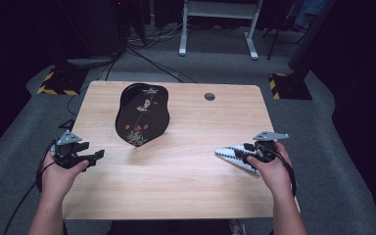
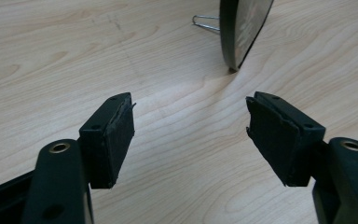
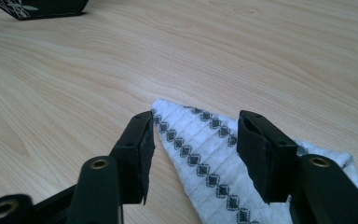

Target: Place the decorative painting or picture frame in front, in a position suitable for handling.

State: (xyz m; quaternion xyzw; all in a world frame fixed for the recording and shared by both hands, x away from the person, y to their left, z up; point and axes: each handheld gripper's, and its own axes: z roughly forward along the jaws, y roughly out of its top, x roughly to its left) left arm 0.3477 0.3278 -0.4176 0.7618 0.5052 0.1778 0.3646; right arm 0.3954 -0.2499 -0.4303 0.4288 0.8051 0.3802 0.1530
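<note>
The right gripper [image 3: 193,156] straddles the folded white cloth [image 3: 200,154] at the table's [image 1: 176,176] near right, jaws apart, so it looks like pickup time: drop and pinch next, while the left gripper [image 1: 97,155] waits open and empty.

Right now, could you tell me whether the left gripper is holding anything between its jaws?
No: in the left gripper view the left gripper stands open over bare wooden table, with nothing between its jaws.

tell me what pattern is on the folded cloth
White cloth with rows of small dark diamonds, clearest in the right gripper view.
</note>
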